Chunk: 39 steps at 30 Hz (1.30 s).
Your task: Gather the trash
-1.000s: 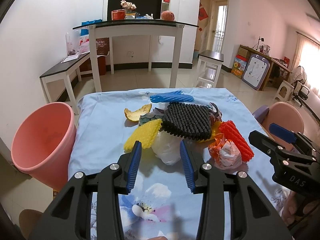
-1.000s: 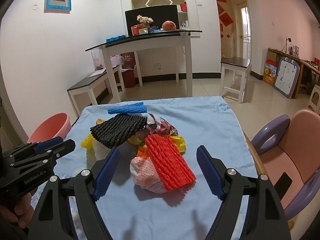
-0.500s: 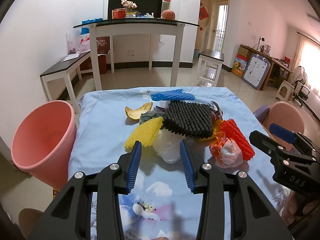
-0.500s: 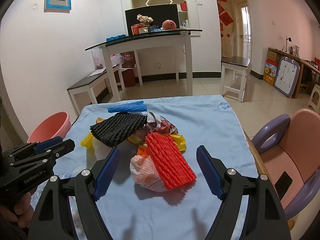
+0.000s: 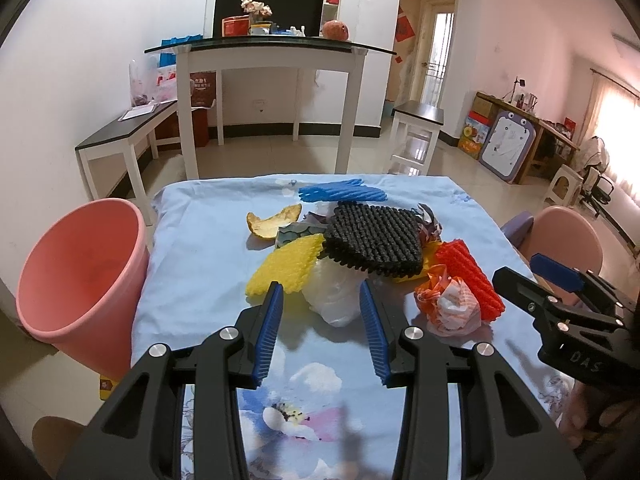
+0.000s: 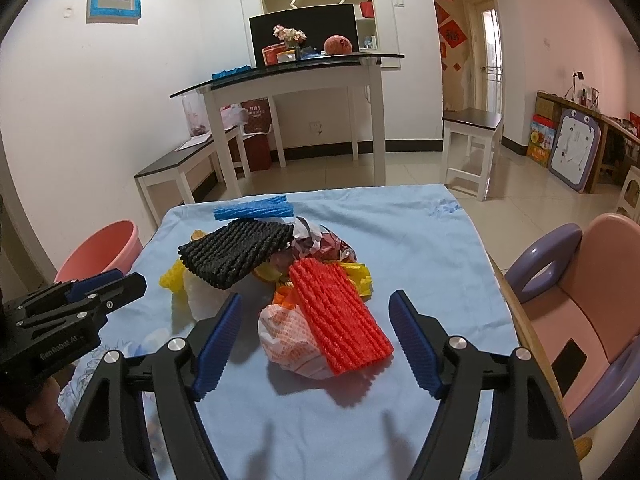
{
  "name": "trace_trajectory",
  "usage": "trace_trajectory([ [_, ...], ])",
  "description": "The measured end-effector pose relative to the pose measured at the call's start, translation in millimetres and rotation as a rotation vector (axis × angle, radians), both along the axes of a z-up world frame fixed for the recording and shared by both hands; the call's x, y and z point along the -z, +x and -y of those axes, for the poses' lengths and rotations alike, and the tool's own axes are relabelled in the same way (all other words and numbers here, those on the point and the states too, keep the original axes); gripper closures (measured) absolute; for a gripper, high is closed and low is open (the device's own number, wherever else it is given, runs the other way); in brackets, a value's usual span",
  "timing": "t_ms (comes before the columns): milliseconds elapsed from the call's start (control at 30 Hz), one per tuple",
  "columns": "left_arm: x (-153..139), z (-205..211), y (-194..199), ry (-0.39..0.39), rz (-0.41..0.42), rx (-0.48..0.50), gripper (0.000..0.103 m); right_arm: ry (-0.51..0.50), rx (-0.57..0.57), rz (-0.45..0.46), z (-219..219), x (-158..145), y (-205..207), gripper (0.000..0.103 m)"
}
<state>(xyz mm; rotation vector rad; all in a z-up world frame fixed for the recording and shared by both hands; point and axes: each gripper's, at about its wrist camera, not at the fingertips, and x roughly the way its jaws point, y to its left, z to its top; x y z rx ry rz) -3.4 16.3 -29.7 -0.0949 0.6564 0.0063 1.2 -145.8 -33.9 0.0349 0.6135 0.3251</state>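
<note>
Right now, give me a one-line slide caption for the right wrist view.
Right gripper, closing, frames the red foam net lying on a crumpled wrapper on the blue tablecloth.

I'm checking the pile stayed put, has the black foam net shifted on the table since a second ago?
No. The black foam net still lies atop the pile, just below the blue foam net and beside the red foam net, as earlier.
</note>
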Motion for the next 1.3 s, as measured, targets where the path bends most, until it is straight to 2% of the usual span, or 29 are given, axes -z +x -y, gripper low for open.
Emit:
trace_trajectory([
  [333, -9.7, 2.5, 4.7, -0.029, -0.012, 0.022, 0.062, 0.012, 0.005, -0.024, 3.6, 0.0, 4.5, 0.033],
  [633, -27.6, 4.3, 18.0, -0.069, 0.022, 0.083, 0.063, 0.024, -0.001, -0.043, 7.1, 3.0, 11.5, 0.036],
  [1033, -10.9, 10.5, 57.7, -0.003, -0.044, 0.080, 0.063, 0.038, 0.003, -0.076, 14.6, 10.7, 25.4, 0.039],
  [1067, -9.6, 10.4, 59.2, -0.001, -0.047, 0.081, 0.064, 0.038, 0.003, -0.078, 14.9, 11.3, 26.5, 0.039],
  [1133, -7.0, 10.9, 62.3, 0.000, -0.058, 0.089, 0.076, 0.039, 0.002, -0.082, 14.9, 13.2, 29.1, 0.039],
  [1200, -4.8, 11.7, 64.9, -0.007, -0.068, 0.094, 0.080, 0.040, 0.001, -0.088, 14.7, 15.4, 31.2, 0.039],
  [1233, -3.4, 11.2, 65.8, -0.009, -0.070, 0.097, 0.086, 0.040, 0.001, -0.091, 14.4, 17.0, 31.9, 0.039],
  [1300, -2.3, 11.1, 65.8, -0.012, -0.072, 0.103, 0.090, 0.042, 0.000, -0.098, 14.5, 19.1, 34.1, 0.039],
])
